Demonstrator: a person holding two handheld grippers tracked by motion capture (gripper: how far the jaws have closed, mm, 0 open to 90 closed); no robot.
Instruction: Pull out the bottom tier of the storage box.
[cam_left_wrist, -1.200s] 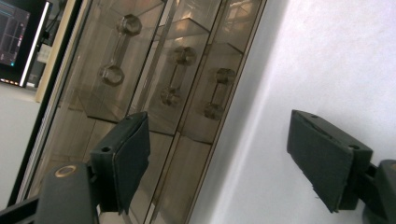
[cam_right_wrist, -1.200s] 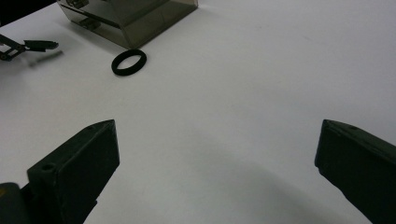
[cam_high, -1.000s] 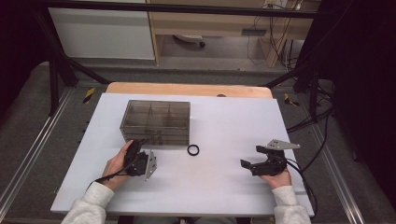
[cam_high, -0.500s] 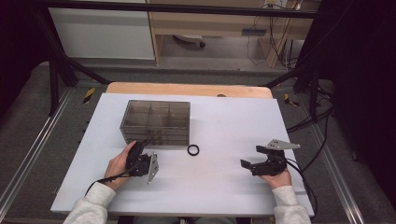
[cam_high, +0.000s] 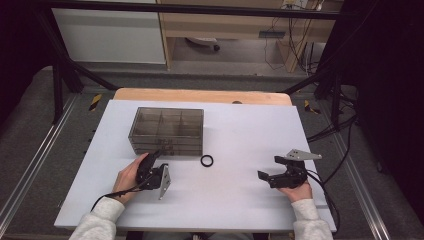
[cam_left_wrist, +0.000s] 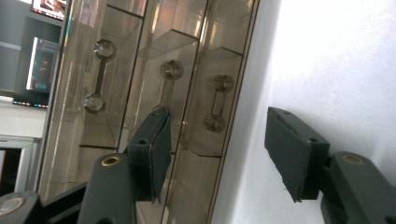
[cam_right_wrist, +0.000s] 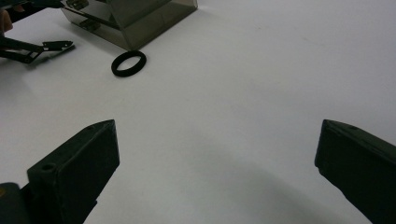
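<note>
On the white table (cam_high: 240, 200), left of centre, sits a smoky clear drawer box (cam_high: 167, 130), its long axis running left to right and its drawer fronts facing the near edge. Seen from the left gripper view, three drawer fronts lie side by side, each with a bar handle (cam_left_wrist: 215, 103) between two round studs. At the box's near left corner the left gripper (cam_high: 156, 159) points away from the person at those fronts; its jaws have just been closing and now stand about half apart, straddling the handle closest to the table without the pads pressing on it, so it grasps nothing. A black ring (cam_high: 207, 160) lies flat just right of that gripper, near the box's near right corner. Well to the right, the right gripper (cam_high: 270, 169) rests with jaws spread wide, released, pointing left across bare table towards the ring.
</note>
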